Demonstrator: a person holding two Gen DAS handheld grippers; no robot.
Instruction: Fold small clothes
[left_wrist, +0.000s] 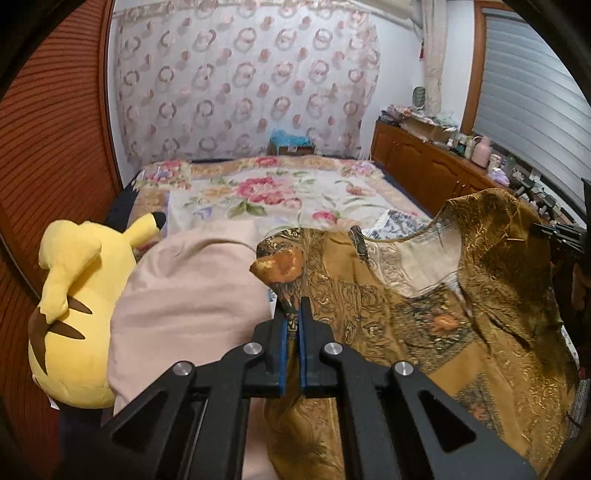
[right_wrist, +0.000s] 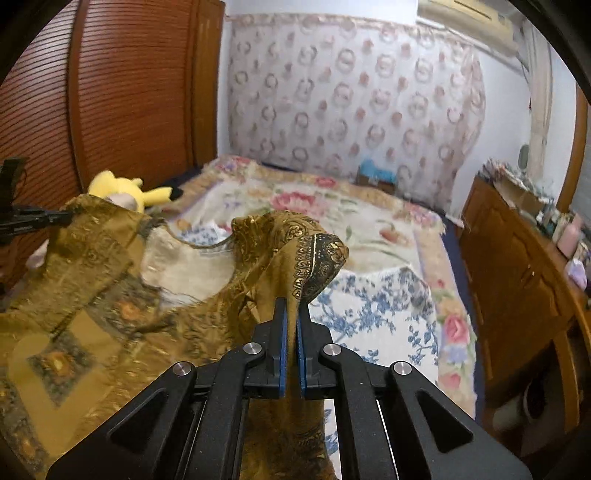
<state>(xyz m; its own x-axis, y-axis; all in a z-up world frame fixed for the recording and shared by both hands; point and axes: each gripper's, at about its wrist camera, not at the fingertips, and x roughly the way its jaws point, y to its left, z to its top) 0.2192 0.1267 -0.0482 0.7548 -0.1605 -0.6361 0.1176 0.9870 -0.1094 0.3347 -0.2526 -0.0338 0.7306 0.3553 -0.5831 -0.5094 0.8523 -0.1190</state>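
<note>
A small gold-brown patterned top (left_wrist: 424, 314) with a wide scooped neckline is held up over the bed, stretched between both grippers. My left gripper (left_wrist: 294, 306) is shut on its left shoulder; a flap of cloth stands above the blue pads. My right gripper (right_wrist: 291, 308) is shut on the other shoulder of the top (right_wrist: 110, 295), where a dark-bordered fold droops over the fingertips. Each gripper shows in the other's view as a black shape at the frame edge: the right gripper (left_wrist: 554, 230) and the left gripper (right_wrist: 40, 218). The garment's lower part hangs below, out of sight.
Under the top lies a flowered bedspread (left_wrist: 266, 192). A beige pillow (left_wrist: 192, 295) and a yellow plush toy (left_wrist: 74, 310) sit at the left. A blue-and-white floral cloth (right_wrist: 376, 306) lies on the right. A wooden cabinet (right_wrist: 517, 280) with clutter runs along the right; a wooden wardrobe (right_wrist: 122, 92) stands left.
</note>
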